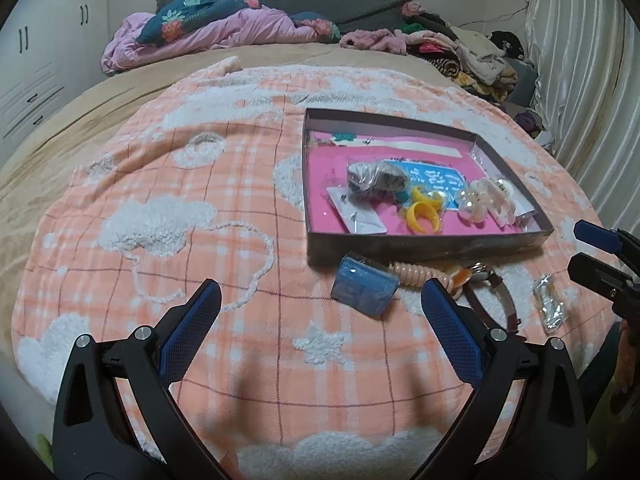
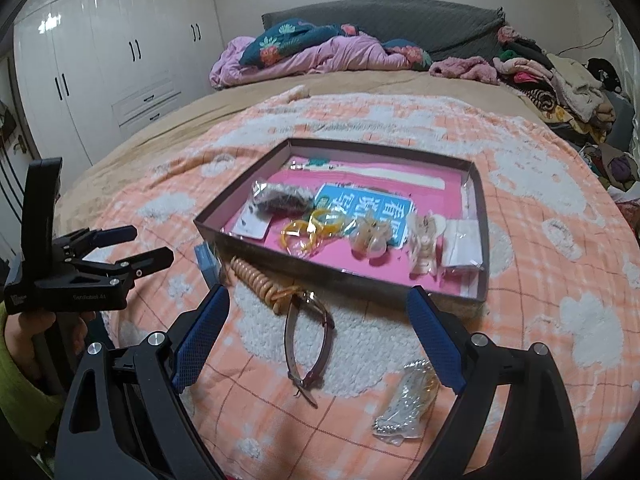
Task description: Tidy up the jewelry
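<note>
A shallow dark box with a pink floor [image 1: 424, 246] [image 2: 336, 270] lies on the bed and holds bagged jewelry, yellow rings [image 1: 424, 210] [image 2: 316, 228] and clear hair clips [image 2: 424, 248]. In front of it lie a small blue case [image 1: 366, 288] [image 2: 208, 264], a peach coil cord [image 1: 412, 274] [image 2: 256, 276], a strap watch [image 2: 308, 336] [image 1: 496, 300] and a silver piece in a clear bag [image 2: 408, 404] [image 1: 550, 304]. My left gripper [image 1: 320, 304] is open and empty, near the blue case. My right gripper [image 2: 316, 308] is open and empty above the watch.
An orange and white plaid blanket [image 1: 200, 200] covers the tan bed. Bedding [image 2: 320, 52] and a clothes pile [image 2: 560, 80] lie at the far end. White wardrobes [image 2: 100, 60] stand at the left, a curtain [image 1: 580, 60] at the right.
</note>
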### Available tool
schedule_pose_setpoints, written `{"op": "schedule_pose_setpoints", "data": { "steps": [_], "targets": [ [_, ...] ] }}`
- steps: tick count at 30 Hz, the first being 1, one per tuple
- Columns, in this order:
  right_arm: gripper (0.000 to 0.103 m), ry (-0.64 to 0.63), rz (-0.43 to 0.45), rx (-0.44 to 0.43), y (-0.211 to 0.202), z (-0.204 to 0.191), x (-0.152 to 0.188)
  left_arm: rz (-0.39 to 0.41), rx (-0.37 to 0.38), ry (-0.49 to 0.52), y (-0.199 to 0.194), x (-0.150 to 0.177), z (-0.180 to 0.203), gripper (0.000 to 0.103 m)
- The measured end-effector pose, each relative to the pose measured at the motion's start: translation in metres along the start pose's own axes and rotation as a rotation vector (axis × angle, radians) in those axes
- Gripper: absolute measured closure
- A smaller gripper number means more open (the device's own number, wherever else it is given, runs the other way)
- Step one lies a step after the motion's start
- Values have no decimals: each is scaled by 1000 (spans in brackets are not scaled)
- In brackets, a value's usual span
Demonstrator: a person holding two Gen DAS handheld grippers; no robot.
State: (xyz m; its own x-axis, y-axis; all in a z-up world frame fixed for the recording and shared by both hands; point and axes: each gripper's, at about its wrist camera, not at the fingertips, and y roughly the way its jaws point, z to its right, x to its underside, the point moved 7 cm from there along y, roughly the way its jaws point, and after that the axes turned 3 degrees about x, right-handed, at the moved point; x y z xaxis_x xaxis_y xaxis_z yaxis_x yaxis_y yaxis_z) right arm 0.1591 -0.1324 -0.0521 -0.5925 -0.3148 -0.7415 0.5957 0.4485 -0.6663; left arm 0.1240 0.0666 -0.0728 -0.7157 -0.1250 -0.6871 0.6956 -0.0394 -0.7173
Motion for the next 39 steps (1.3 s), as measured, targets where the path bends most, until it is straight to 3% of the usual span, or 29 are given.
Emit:
{"op": "schedule_pose_setpoints", "data": {
  "steps": [13, 23, 28, 32, 34, 37, 39],
  "targets": [
    [14, -45, -98, 34, 44, -4, 29, -57, 4, -17, 22, 15, -7, 9],
    [35, -79, -169, 22, 79, -11, 49, -84, 42, 5, 40, 17, 2, 9],
    [43, -94, -155, 22, 84, -15, 52, -90, 70, 24, 51, 15, 10, 9],
    [66, -116, -146, 19, 84, -16, 52, -98, 89, 29, 60, 14, 16, 10],
    [69, -119, -146, 13, 84, -16, 52, -102, 98, 30, 64, 14, 19, 10],
    [74, -99, -149, -3, 82, -13, 51, -98, 106, 33, 68, 13, 22, 19],
    [77, -86, -153, -10, 80, -11, 51, -96, 105, 40, 70, 12, 24, 34]
  ]
}}
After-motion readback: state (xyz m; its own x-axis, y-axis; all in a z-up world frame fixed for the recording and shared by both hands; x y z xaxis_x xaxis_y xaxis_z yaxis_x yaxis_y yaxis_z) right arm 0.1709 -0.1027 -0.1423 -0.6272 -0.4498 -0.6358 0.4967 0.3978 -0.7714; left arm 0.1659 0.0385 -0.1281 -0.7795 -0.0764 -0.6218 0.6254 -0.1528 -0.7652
